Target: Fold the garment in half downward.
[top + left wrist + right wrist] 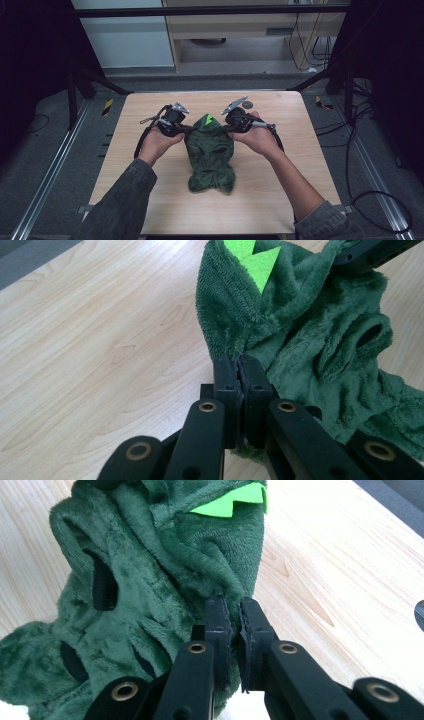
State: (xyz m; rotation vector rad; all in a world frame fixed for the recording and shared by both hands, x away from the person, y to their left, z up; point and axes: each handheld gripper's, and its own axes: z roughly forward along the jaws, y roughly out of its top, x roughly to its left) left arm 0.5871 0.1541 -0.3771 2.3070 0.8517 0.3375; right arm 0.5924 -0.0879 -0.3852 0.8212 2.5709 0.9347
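A dark green plush garment (210, 155) with bright green spikes (209, 119) lies in the middle of the wooden table (150, 200). My left gripper (186, 128) is shut on the garment's (320, 340) left upper edge; its jaws pinch the fleece in the left gripper view (239, 362). My right gripper (227, 127) is shut on the right upper edge, with fleece (150, 580) caught between its jaws (232, 605). The top of the garment is lifted slightly between the two grippers. The spikes (257, 262) stand at the top, and show in the right gripper view too (230, 502).
A small dark round object (248, 104) lies on the table behind the right gripper. Black frame bars (95, 80) stand at the table's far corners. Cables (370, 200) run on the floor at the right. Bare wood surrounds the garment.
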